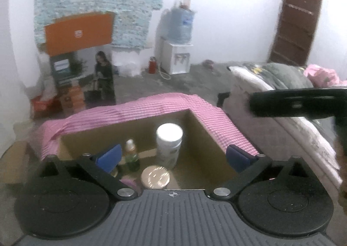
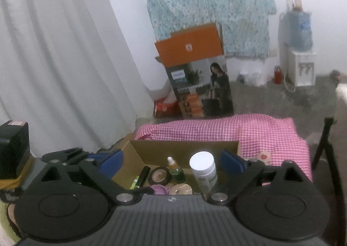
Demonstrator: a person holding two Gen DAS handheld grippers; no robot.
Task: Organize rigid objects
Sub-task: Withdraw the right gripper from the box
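1. Bare room: white walls, grey floor, water dispenser [image 1: 176, 59] at the far wall, orange appliance carton [image 2: 193, 72] leaning under a blue patterned cloth. Bedding piled on the right in the left wrist view.
2. Work area is an open cardboard box [image 1: 208, 135] with a pink checked cloth [image 1: 130, 111] draped along its far and right sides.
3. Already in the box, as far as visible: white-lidded jar [image 1: 169, 144] upright near the far right corner, small green dropper bottle [image 1: 132, 157] upright just left of it, gold-lidded round tin [image 1: 155, 176] nearer the camera. Right wrist view adds an open compact [image 2: 160, 175], a dark tube with a green end [image 2: 141, 177] lying flat, and something pink [image 2: 159, 189], partly hidden.
4. Left tongs [image 1: 173, 157]: spread wide, nothing between the pads, held above the box.
5. Right tongs [image 2: 171, 159]: also wide open and empty, over the near edge of the box.
6. Progress, my read: several rigid items are boxed and standing or lying tidily; both tongs are free, so a placement looks finished.
7. Left to do: can't tell. No loose items are visible outside the box in either view.
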